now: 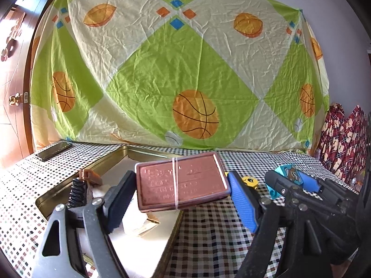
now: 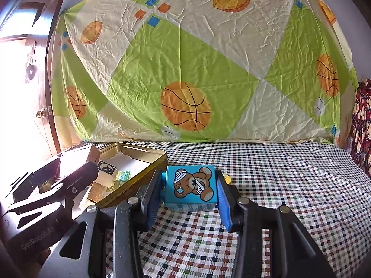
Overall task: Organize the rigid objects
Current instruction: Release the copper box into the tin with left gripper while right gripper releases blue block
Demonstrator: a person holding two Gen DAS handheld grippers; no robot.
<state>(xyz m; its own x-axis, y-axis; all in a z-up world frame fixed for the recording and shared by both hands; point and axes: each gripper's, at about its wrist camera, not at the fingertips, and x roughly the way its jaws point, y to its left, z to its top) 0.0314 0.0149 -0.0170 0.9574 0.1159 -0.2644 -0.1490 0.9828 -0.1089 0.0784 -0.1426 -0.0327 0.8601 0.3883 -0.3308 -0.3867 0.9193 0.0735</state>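
My left gripper [image 1: 179,194] is shut on a flat brown box [image 1: 180,181] with a rubber band round it, held above the right edge of the gold tin tray [image 1: 69,183]. The tray holds a black comb [image 1: 76,191], a brown clip [image 1: 90,177] and small cartons. My right gripper [image 2: 189,199] is shut on a blue toy block with a bear picture [image 2: 191,186], low over the checked tablecloth just right of the tray [image 2: 148,154]. In the left wrist view the right gripper [image 1: 299,183] and the block [image 1: 287,170] show at the right.
A phone [image 1: 54,150] lies at the table's far left corner. A small yellow object [image 1: 249,181] lies on the cloth between the grippers. A basketball-print sheet [image 1: 185,69] hangs behind the table. A wooden door [image 1: 11,81] stands at left; red patterned fabric [image 1: 340,143] at right.
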